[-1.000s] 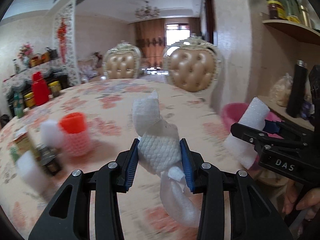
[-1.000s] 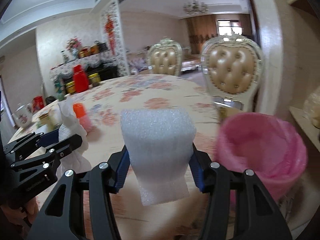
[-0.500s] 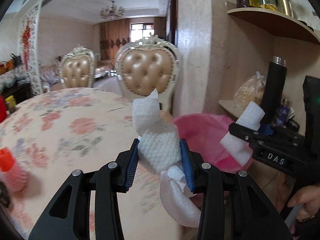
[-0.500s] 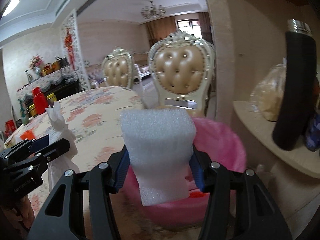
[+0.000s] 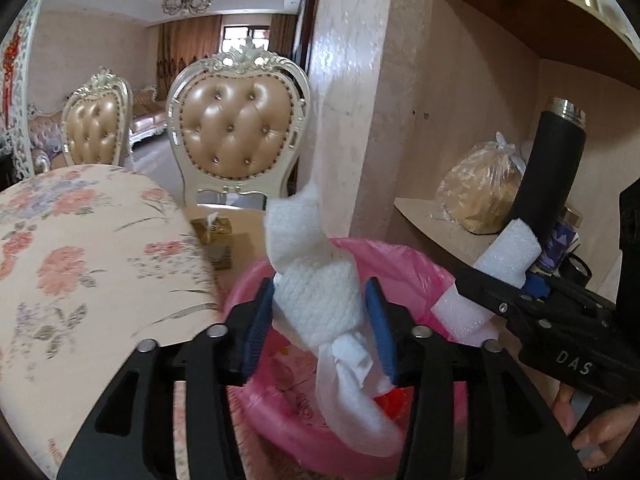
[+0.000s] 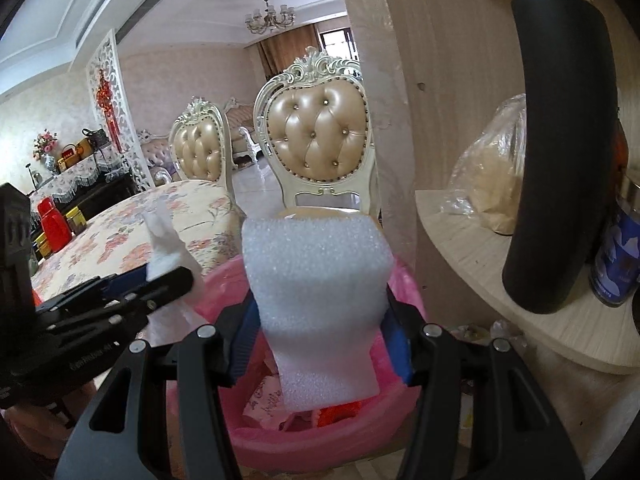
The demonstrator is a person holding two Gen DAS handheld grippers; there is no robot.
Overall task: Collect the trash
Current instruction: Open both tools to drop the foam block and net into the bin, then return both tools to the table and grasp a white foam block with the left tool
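Trash here is two white bits, both up over the pink bin [image 5: 404, 258], w/ none of it on the counter [image 5: 80, 260] in view.

Far left is the counter w/ its flower cloth. It ends just beside the bin. A gold chair [image 5: 236, 128] stands behind.

Next comes the left gripper [image 5: 318, 292]. Its jaws are opening, and the paper wad [image 5: 316, 308] sits between them. The blue pads look a tiny bit off the wad now, so it looks about to drop. A long tail of paper hangs down toward the bin. Paper like this is v. light, soft and floppy. It squashes, it does not break. It may cling to a pad or float off to one side, so I think it is best let go low and right over the middle of the bin. The fat middle lump is the best spot to pinch.

Then the bin itself. It has a pink bag in it and some red and paper bits at the bottom.

Then the right gripper [image 6: 320, 298]. Its jaws are clamped on the foam block [image 6: 316, 280], one pad on each flat side, approx. half way down. Foam is light, springy and a bit grippy. It will bounce, so a low drop is safer.

Far right is a wood shelf [image 6: 500, 272] w/ a black flask [image 6: 560, 160] close by. A wide swing could knock it.
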